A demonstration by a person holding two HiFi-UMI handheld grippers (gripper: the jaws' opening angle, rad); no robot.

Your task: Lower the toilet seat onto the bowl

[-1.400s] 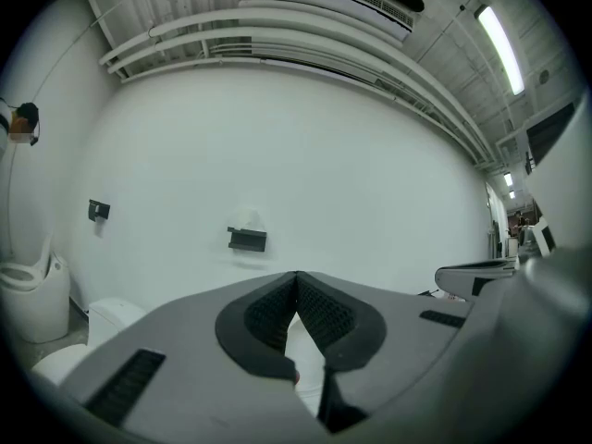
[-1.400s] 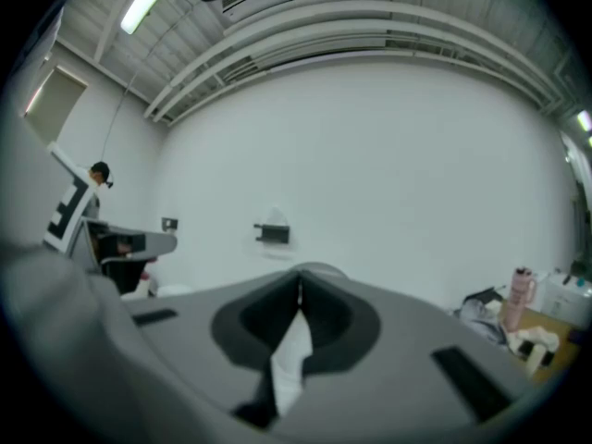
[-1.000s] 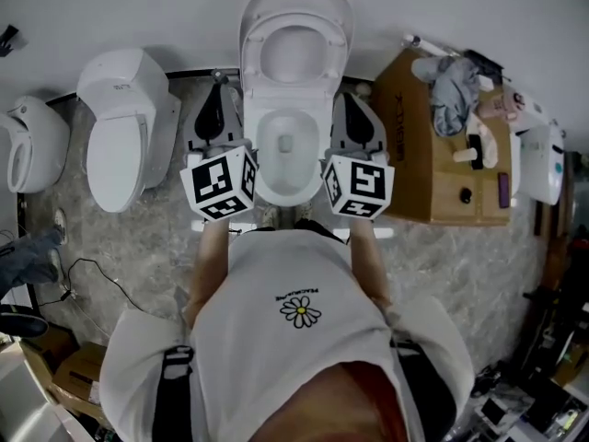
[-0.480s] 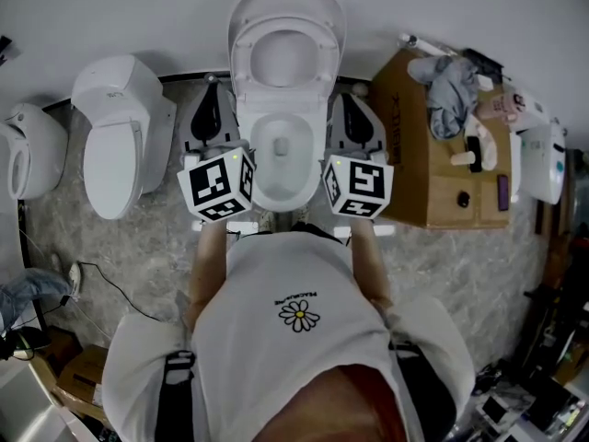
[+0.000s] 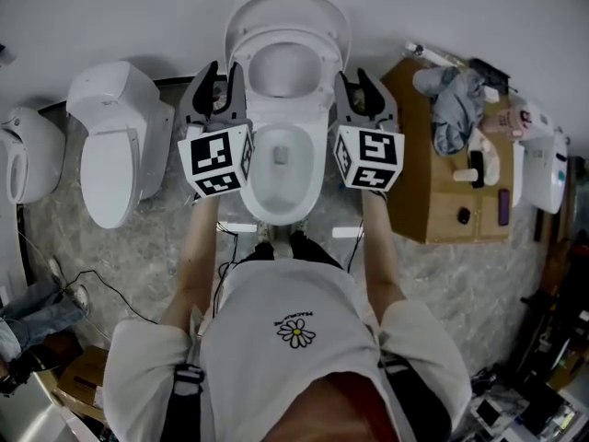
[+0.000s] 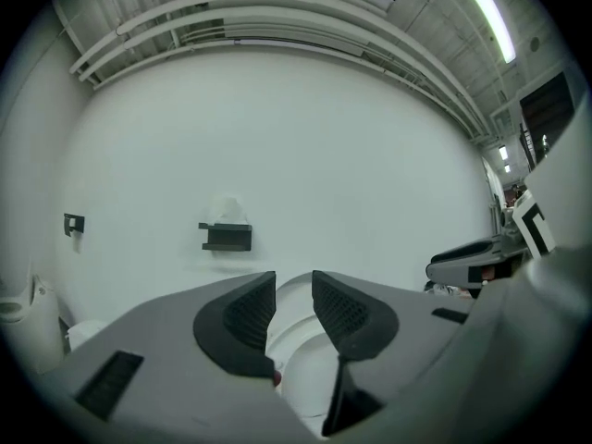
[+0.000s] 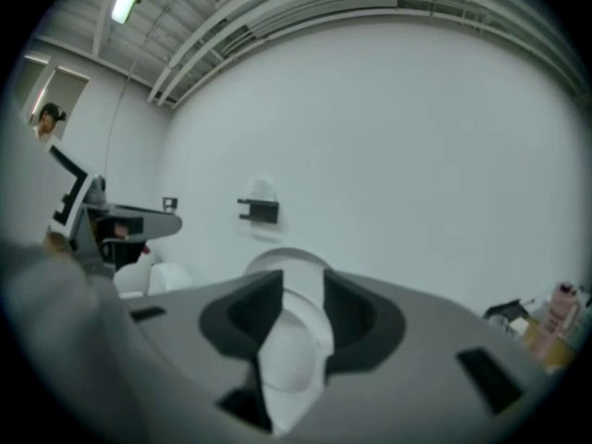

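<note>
toilet seat stands raised between left gripper and right gripper; both jaws opening, clasping nothing.

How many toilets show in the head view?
3: open toilet in the middle, closed toilet left of it, cut-off toilet at the left edge. A fourth may sit far right.

The toilet seat looks blurred in the right gripper view, its lower part hidden.

No writing can be read: small print on the shirt and cardboard box is too blurred
</note>
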